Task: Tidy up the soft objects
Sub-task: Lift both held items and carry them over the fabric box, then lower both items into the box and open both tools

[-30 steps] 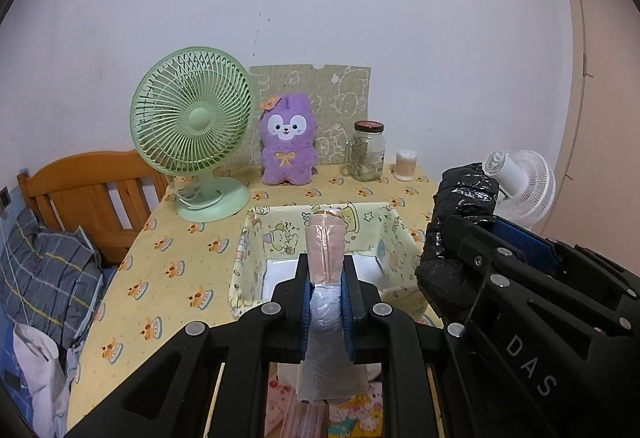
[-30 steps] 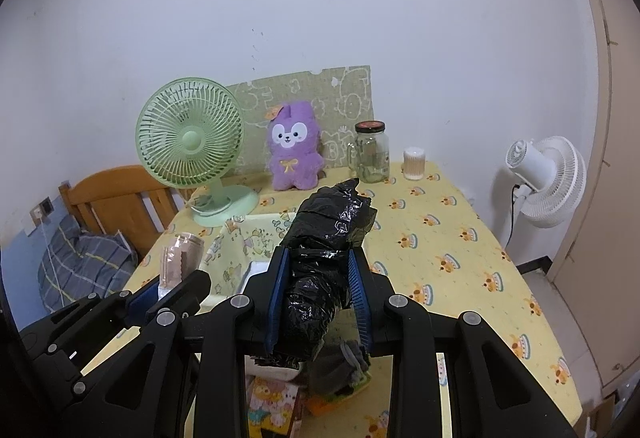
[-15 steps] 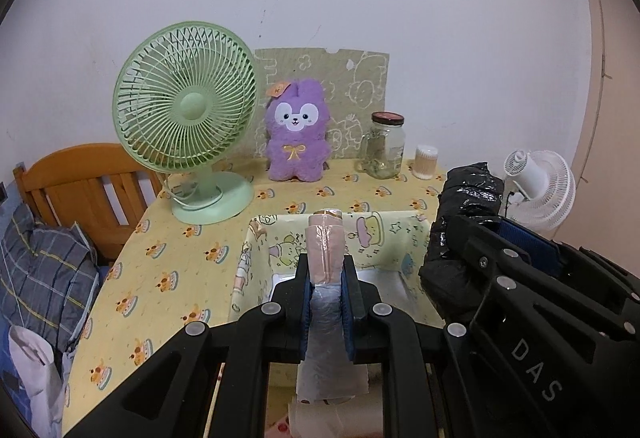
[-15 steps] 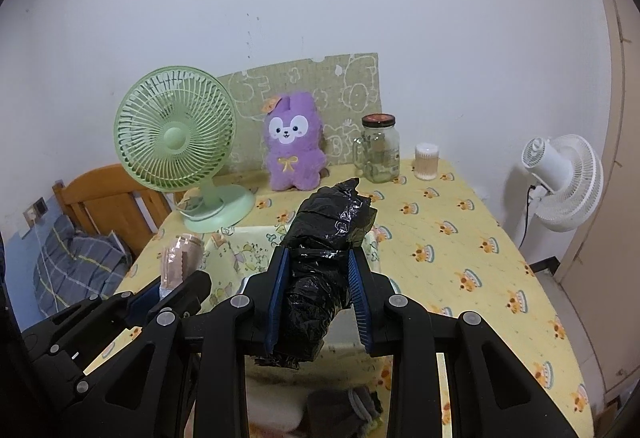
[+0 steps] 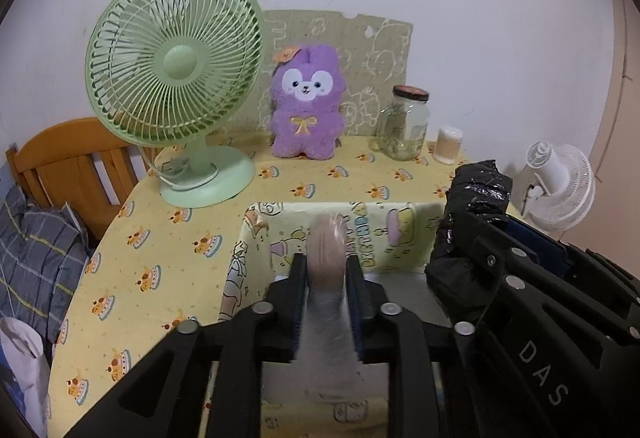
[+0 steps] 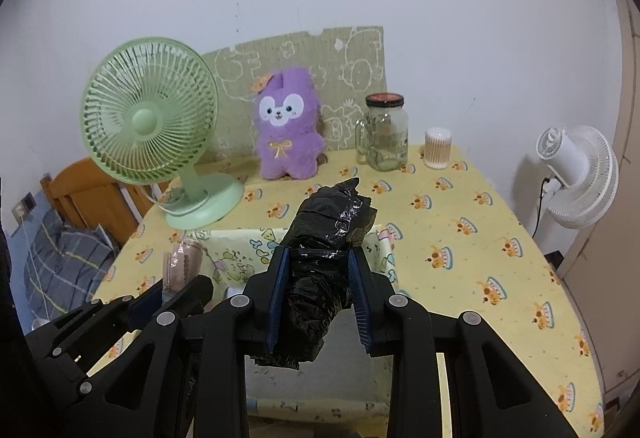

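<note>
Left wrist view: the left gripper (image 5: 326,298) has a pinkish roll in clear wrap (image 5: 326,258) between its jaws, which are opening; the roll looks still touched by the pads, poised over the yellow cartoon-print fabric bin (image 5: 256,238) on the bench (image 5: 160,246). To the right, the right gripper (image 5: 472,250) carries a black plastic bundle (image 5: 476,197). Behind stand a green fan (image 5: 172,65), a purple plush toy (image 5: 306,105) and a glass jar (image 5: 404,125).

Right wrist view: the right gripper's (image 6: 318,294) jaws pinch the black plastic bundle (image 6: 328,238) firmly, above the same bin (image 6: 240,250). The left gripper (image 6: 176,294) shows lower left with the roll (image 6: 180,266).
</note>
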{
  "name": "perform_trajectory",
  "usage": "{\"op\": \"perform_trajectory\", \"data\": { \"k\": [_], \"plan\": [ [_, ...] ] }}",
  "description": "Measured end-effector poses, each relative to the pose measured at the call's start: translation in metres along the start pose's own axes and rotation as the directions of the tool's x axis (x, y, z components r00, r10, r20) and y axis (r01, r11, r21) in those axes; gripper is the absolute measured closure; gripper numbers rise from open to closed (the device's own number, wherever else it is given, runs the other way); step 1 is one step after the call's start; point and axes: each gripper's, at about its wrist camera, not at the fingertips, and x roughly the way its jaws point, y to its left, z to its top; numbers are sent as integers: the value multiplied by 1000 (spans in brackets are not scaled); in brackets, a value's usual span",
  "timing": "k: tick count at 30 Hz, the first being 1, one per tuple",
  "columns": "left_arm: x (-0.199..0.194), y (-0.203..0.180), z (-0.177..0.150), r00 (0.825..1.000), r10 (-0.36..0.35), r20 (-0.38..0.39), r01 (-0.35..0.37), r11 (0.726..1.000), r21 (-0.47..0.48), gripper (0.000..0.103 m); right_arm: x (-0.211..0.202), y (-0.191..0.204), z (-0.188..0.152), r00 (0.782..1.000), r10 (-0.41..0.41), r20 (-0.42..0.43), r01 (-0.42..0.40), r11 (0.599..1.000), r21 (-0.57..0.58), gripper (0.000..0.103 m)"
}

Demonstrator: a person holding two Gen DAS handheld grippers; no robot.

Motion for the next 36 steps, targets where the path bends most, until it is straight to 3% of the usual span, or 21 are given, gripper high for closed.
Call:
{"op": "perform_trajectory", "data": {
  "k": [8, 12, 16, 18, 21, 28, 36],
  "plan": [
    [22, 4, -4, 998, 8, -60, -9, 1000, -13, 46, 24, 3, -5, 999, 9, -52, -9, 1000, -9, 70],
    [25, 4, -5, 997, 1, -71, -2, 1000, -11, 40, 30, 4, -6, 998, 15, -61, -16, 1000, -18, 68],
    [25, 1, -5, 997, -11, -73, 11, 1000, 0, 33, 34, 4, -7, 997, 17, -73, -19, 1000, -19, 52],
    [25, 1, -4, 997, -22, -75, 21, 1000, -2, 31, 34, 4, -6, 998, 15, -68, -17, 1000, -19, 27],
    [22, 1, -4, 996, -44, -74, 44, 999, -6, 22, 30, 5, -5, 999, -2, -51, 0, 1000, -25, 17],
    [12, -1, -2, 997, -41, -68, 41, 999, -4, 12, 22, 4, -3, 999, -6, -42, 5, 1000, -20, 9],
    [-9, 1, -1, 998, -45, -39, 44, 999, -5, 7, 1, 7, 0, 1000, 9, -8, -9, 1000, -29, 3]
  ]
}}
